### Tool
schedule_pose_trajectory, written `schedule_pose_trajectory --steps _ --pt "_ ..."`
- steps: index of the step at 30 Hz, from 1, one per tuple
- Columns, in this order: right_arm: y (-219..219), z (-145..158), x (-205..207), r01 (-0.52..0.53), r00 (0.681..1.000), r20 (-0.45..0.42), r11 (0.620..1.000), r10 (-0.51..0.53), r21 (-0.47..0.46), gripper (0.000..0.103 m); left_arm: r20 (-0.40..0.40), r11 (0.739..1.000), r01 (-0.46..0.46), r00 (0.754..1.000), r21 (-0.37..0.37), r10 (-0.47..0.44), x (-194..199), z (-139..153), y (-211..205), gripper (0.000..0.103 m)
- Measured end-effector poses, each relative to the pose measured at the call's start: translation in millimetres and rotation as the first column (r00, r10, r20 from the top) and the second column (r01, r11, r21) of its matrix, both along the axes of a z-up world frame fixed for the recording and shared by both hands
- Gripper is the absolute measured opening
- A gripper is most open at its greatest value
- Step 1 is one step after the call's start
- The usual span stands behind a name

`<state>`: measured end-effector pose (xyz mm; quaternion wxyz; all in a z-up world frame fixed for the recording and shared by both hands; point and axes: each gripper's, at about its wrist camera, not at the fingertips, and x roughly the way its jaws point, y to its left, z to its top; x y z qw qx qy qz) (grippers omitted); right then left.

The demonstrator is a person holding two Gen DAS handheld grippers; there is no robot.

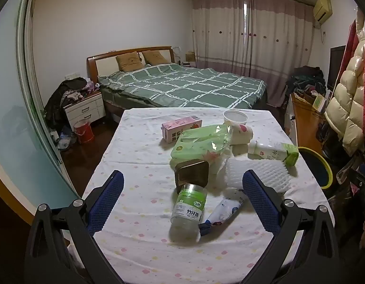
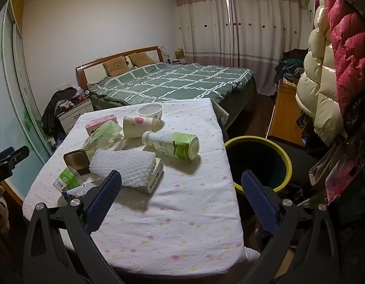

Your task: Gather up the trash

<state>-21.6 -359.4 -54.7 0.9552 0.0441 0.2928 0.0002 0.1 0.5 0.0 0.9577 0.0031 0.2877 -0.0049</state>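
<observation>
I judge that I am at the very start of collecting: both the left gripper (image 1: pixel 182 194) and the right gripper (image 2: pixel 181 189) stand wide with nothing between the blue pads, and no piece is lifted yet. The trash lies in 1 loose heap on the dotted tablecloth (image 1: pixel 139 232), and the nearest piece to my left gripper is the clear jar with green label (image 1: pixel 188 209), lying on its side. Next I must lower the left jaws around this jar and carry it to the yellow-rimmed bin (image 2: pixel 260 163) just beside the table's right edge.

Open tool (image 1: pixel 182 184) above littered table (image 1: pixel 139 243)
</observation>
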Motion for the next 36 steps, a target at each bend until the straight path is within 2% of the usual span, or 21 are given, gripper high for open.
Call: schedule_pose_trajectory --steps 36 --pt "0.6 -4.8 4.7 -0.005 1.0 -0.013 1.0 0.005 0.013 0.097 -0.007 0.999 0.034 0.999 -0.012 -0.034 2.7 -0.3 -5.2 0.099"
